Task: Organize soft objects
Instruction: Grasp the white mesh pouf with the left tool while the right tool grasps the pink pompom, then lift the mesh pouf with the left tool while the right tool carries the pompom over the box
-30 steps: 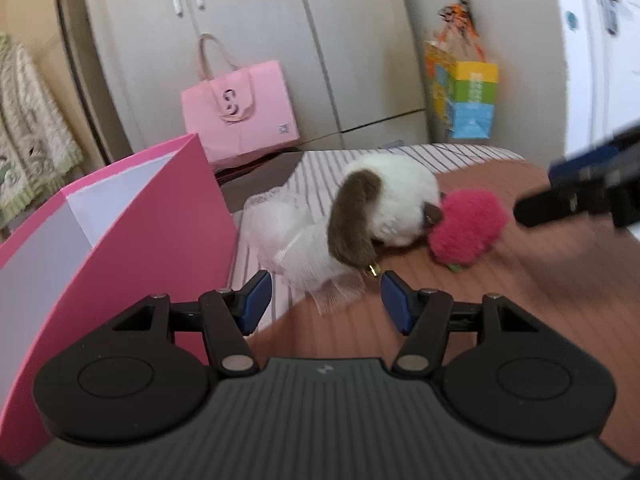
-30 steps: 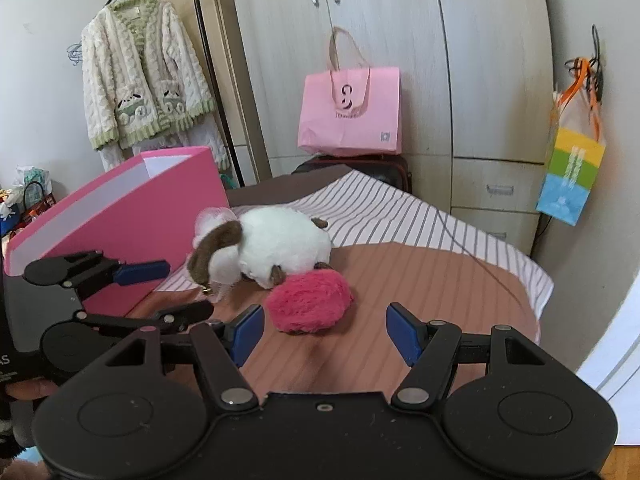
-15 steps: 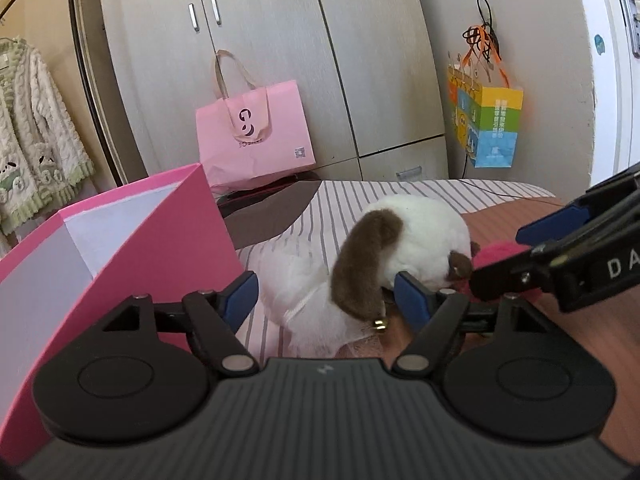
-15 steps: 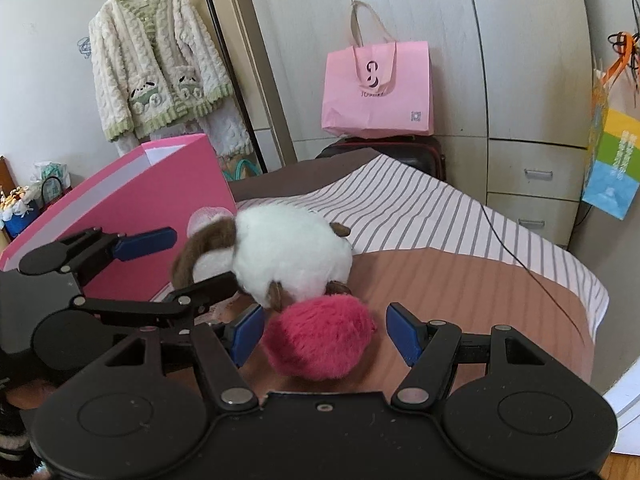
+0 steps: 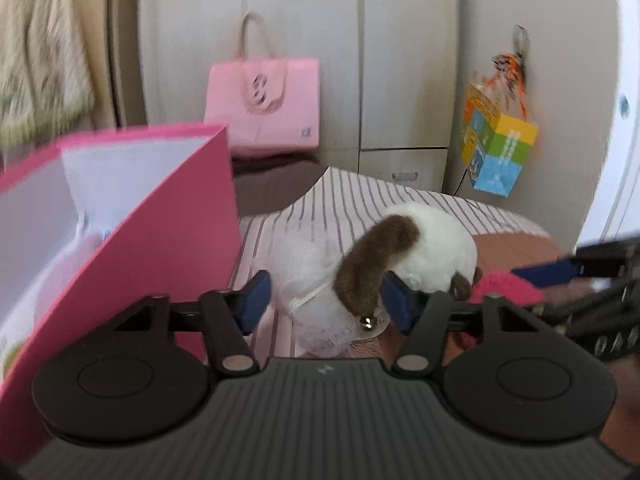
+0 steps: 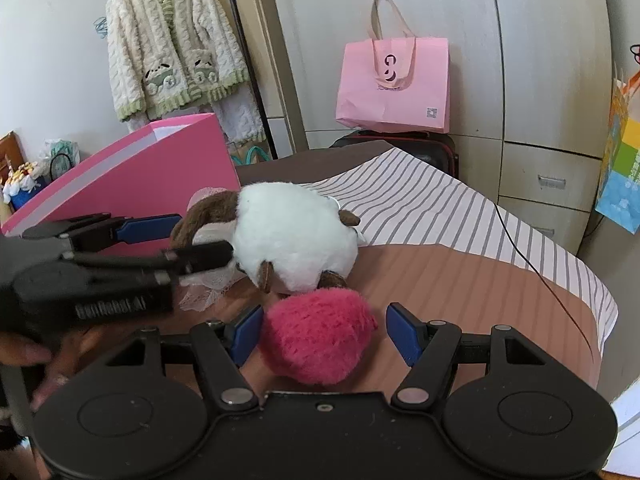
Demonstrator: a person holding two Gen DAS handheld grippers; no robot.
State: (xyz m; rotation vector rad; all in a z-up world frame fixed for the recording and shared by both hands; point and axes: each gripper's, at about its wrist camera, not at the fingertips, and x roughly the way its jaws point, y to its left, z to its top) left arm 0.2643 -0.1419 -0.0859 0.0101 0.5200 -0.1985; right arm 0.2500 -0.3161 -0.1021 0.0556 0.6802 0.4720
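A white plush dog (image 5: 432, 248) with brown ears and a lace collar lies on the striped bed (image 6: 460, 280). My left gripper (image 5: 326, 302) has the dog's head and one brown ear between its jaws, which are closing. A thin gap still shows at the left pad. Seen from the right wrist, the left gripper (image 6: 204, 236) reaches in from the left onto the plush dog (image 6: 292, 240). A fluffy pink ball (image 6: 316, 340) rests against the dog's front. My right gripper (image 6: 326, 334) stands open astride it, with a gap at the right pad. An open pink box (image 5: 168, 240) stands at the left.
A pink tote bag (image 6: 394, 84) leans on the wardrobe behind the bed. A knitted cardigan (image 6: 176, 48) hangs on a rail at the left. A coloured gift bag (image 5: 500, 152) hangs on the right wall. The bed's edge drops off at the right. A hand (image 6: 24, 352) holds the left gripper.
The left gripper moved in over the dog's head; its jaws widened, then narrowed around it. The right gripper came down and forward until the pink ball lay between its jaws.
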